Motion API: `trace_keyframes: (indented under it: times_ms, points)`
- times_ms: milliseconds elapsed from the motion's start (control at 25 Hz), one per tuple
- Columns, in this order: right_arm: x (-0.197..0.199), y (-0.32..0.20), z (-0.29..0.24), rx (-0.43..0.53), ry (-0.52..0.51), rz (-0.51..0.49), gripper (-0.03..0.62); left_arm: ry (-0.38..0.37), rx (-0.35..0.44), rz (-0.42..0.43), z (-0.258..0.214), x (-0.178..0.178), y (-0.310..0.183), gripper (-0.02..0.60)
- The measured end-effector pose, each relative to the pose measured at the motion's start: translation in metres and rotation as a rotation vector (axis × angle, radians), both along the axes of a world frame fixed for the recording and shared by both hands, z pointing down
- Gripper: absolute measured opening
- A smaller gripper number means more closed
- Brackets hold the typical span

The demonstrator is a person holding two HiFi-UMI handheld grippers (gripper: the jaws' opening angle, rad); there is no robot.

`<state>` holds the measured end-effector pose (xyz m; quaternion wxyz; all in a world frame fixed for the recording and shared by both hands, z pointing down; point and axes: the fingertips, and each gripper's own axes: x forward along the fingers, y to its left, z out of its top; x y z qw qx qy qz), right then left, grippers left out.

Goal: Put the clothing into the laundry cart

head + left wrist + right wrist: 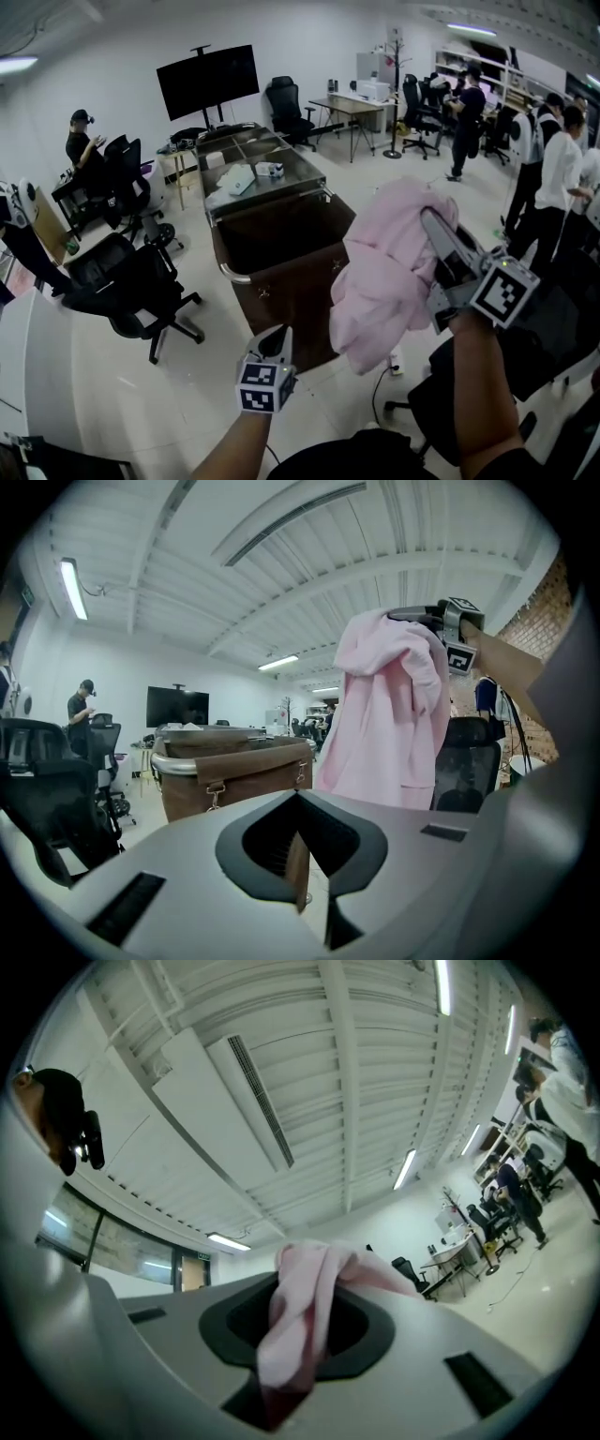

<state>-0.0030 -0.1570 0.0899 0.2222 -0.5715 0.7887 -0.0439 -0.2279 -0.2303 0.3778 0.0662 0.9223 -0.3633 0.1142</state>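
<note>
The pink garment (389, 272) hung bunched in the air from the right gripper (448, 246), raised at the right of the head view. The right jaws pinched a fold of this fabric (300, 1326), and the rest of the cloth draped downward. The garment was just beside the near right corner of the cart (234, 277) and was not inside it. The cart was a brown fabric bin with a rounded metal rim. Its open compartment looked dark, and its contents could not be determined.

The left gripper (274, 345) was held lower, in front of the cart's near wall. Its jaws stood close together with only a narrow slit between them, and they held nothing.

Behind the bin, a steel top (281, 173) carried a few small white items. The floor (112, 375) was pale and glossy. Black office chairs (141, 281) stood at the left, and a dark screen (208, 80) stood on a stand against the far white wall. A tabletop (352, 103) and several standing people (561, 173) occupied the far right. The ceiling (281, 564) was white and ribbed and carried strip lights.
</note>
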Motion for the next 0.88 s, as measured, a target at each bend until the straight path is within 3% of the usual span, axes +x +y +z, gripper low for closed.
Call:
trace_keyframes:
  times_ms: [480,880]
  points:
    - [-0.051,-0.083,-0.032,0.030,0.035,-0.174,0.107,-0.007,0.004,-0.123,-0.001,-0.031,-0.021,-0.002]
    - [-0.072,-0.220,-0.025,-0.025,0.069,-0.269,0.107,0.003,0.017,-0.285,-0.009,-0.052,-0.062,-0.002]
